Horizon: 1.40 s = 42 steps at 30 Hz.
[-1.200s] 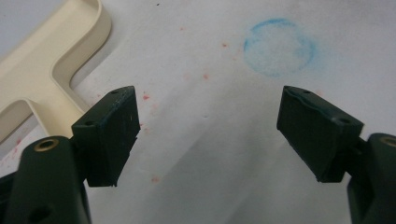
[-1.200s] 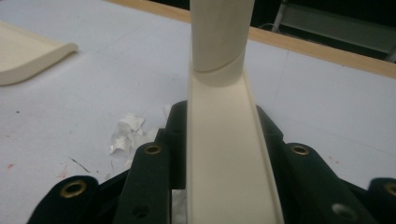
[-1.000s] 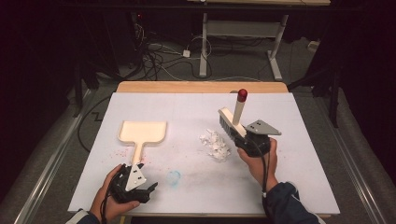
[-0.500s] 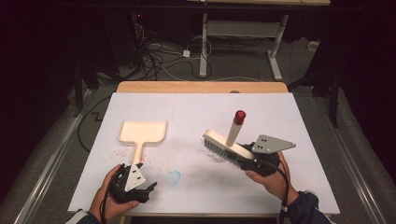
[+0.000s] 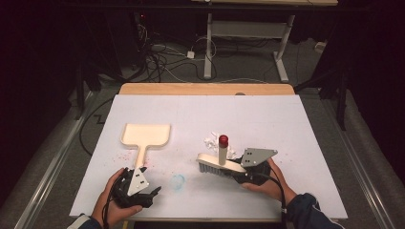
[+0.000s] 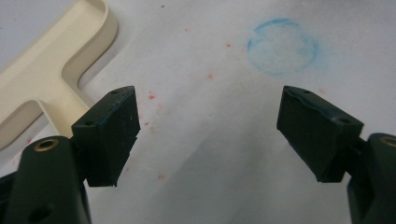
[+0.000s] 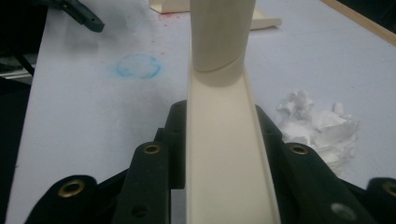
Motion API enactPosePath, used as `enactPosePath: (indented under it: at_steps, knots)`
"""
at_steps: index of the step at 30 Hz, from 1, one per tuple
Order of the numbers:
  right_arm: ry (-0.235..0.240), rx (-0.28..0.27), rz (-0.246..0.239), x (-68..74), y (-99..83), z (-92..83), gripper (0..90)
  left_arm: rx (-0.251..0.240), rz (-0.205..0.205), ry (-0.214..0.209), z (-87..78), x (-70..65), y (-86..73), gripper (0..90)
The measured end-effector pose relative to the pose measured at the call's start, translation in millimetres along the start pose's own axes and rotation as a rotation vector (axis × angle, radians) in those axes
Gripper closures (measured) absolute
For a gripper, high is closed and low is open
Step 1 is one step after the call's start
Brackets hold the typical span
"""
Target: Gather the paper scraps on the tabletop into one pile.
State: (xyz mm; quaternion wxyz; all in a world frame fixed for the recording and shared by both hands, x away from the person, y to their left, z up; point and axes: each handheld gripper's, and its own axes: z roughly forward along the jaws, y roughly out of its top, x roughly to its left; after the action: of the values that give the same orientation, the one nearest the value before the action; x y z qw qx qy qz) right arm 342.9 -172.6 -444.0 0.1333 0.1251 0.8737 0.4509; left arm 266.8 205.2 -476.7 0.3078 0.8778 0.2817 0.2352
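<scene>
Right hand-held gripper [image 5: 235, 168]: jaws clamped on the cream back of the brush [image 5: 217, 164], one jaw on each side, as the right gripper view shows. The brush sits with bristles down at the near right of the worktop [image 5: 305, 143], its handle rising upright to a red tip.

Left hand-held gripper [image 5: 152, 194]: jaws spread wide, nothing between them; near left edge of worktop, just beside the end of the dustpan handle.

Dustpan [image 5: 145, 135]: cream, lying flat, left of centre, handle pointing toward the person.

Paper scraps [image 5: 211, 142]: white crumpled heap, just behind the brush.

Blue ring mark [image 5: 178, 181]: on the white sheet between the two grippers.

Red specks [image 5: 125, 156]: scattered around the dustpan handle.
</scene>
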Motion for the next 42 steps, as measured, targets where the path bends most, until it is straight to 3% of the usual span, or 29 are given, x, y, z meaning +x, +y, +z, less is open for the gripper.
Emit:
enactPosePath:
  at_steps: [3,10,19,26,27,30,36,40,42]
  knots:
    - [-0.027,-0.002,-0.014,-13.6,-1.5,4.2,67.5,0.0,0.007,-0.01,1.8,-1.5,1.3,20.8]
    - [-0.056,-0.035,0.019,-40.5,-3.9,13.2,67.6,-0.007,0.001,-0.018,3.7,-1.9,2.5,20.8]
    - [-0.09,-0.053,0.047,-47.5,2.8,20.5,67.6,-0.008,0.003,-0.013,4.2,0.2,1.1,20.8]
    - [-0.107,-0.106,0.038,-43.4,16.3,1.8,67.5,-0.003,0.009,0.003,3.2,0.3,1.9,20.8]
    - [-0.112,-0.133,0.062,-45.7,19.7,-5.6,67.4,-0.003,0.007,0.002,3.0,0.8,1.8,20.8]
    - [-0.127,-0.158,0.073,-49.6,22.3,-12.3,67.4,-0.007,0.001,0.011,2.6,2.0,1.6,20.8]
    - [-0.278,-0.12,0.118,-72.9,21.8,-23.0,67.5,-0.012,-0.015,0.031,-1.4,6.4,0.9,20.2]
    - [-0.358,-0.072,0.157,-90.8,12.7,-14.1,67.5,-0.015,-0.017,0.026,-0.3,5.2,1.7,20.2]
    - [-0.369,-0.046,0.155,-97.4,8.4,-5.2,67.4,-0.014,-0.015,0.02,0.5,4.8,2.3,20.2]
